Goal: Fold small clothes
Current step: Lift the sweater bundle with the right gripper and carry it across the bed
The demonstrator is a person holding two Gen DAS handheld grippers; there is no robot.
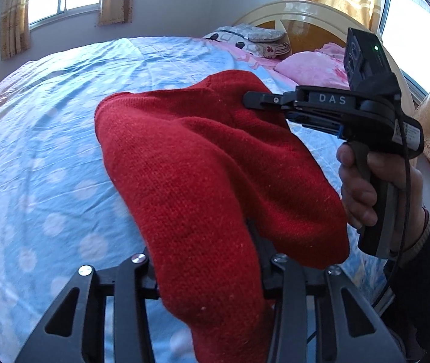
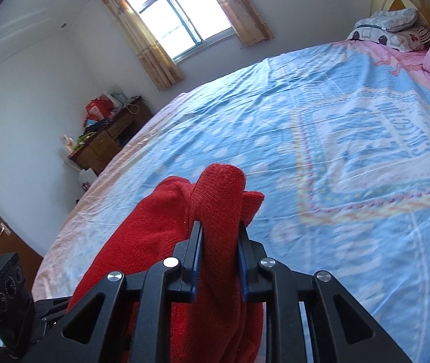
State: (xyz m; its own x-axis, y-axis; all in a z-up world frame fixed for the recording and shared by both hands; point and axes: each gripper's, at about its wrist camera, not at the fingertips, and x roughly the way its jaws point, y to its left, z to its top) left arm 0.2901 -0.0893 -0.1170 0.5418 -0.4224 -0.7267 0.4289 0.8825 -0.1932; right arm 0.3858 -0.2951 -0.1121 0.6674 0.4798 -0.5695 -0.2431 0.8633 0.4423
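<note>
A red knitted garment (image 1: 203,163) hangs above a bed (image 1: 48,139) spread with a blue, white-dotted sheet, held up between two hand-held tongs. In the right wrist view, the right tongs (image 2: 219,227) are clamped on a bunched fold of the red knit, its blue-lined pads pressing the cloth from both sides while the rest of the garment drapes down and to the left. In the left wrist view, the same right tongs reach in from the right and bite the far edge of the knit, with a hand (image 1: 363,190) in a dark sleeve wrapped around the handle. The left tongs (image 1: 212,260) are mostly buried under the draped wool; their fingertips are hidden, but the fabric runs down between the two arms and hangs from them, so they grip the near end of the garment. Pillows (image 1: 309,66) lie at the head of the bed, and a cluttered wooden dresser (image 2: 109,139) stands by the curtained window (image 2: 181,12)
</note>
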